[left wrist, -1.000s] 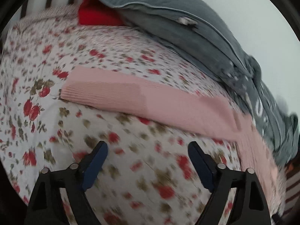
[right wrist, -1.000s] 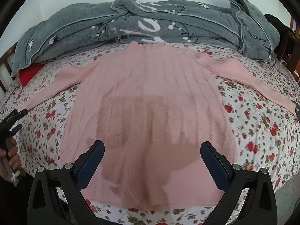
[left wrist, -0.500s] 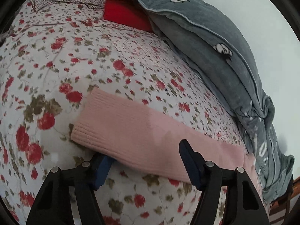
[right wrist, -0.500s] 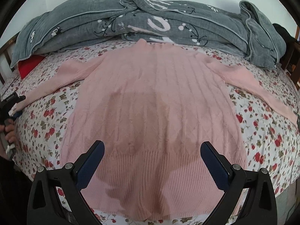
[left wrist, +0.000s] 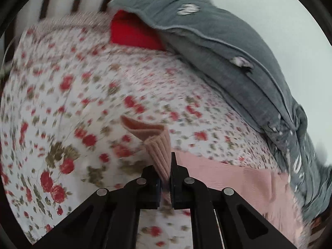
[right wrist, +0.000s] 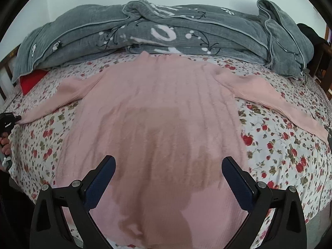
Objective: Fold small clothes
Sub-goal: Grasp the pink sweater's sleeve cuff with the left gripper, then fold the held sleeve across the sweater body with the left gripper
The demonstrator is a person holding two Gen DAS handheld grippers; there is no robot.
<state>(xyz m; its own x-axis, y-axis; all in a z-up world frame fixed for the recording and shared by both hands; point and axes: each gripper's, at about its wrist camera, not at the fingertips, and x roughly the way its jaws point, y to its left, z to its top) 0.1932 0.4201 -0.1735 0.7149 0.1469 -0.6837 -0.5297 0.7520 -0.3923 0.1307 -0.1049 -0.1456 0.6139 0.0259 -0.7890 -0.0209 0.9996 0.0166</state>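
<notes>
Between the closed jaws of the left gripper [left wrist: 165,183] sits the ribbed cuff [left wrist: 158,147] of the pink sweater's sleeve, pinched tight and standing up past the fingertips with its open mouth curling over above them. From that clamp the rest of the sleeve [left wrist: 228,178] trails off to the gripper's right, lying flat on the floral bedsheet [left wrist: 62,108] toward the grey quilt [left wrist: 238,62], with a red cushion [left wrist: 132,33] tucked under the quilt's edge well ahead. The right wrist view shows the whole pink sweater [right wrist: 166,128] spread face up on the bed, neck toward the quilt and hem nearest the right gripper [right wrist: 168,178], whose jaws stand wide apart over the hem with nothing between them and no contact visible. The sleeve's long axis runs sideways from the body, so the held cuff lies far out to the left of the right gripper, where the left gripper [right wrist: 9,121] shows at the picture's edge. The other sleeve [right wrist: 276,101] stretches out to the right, untouched. My reading is that the sleeve fold has just begun: the cuff must be carried along the sleeve's own line toward the sweater's body, and the left hand, already gripping it, is the one placed to do so.
</notes>
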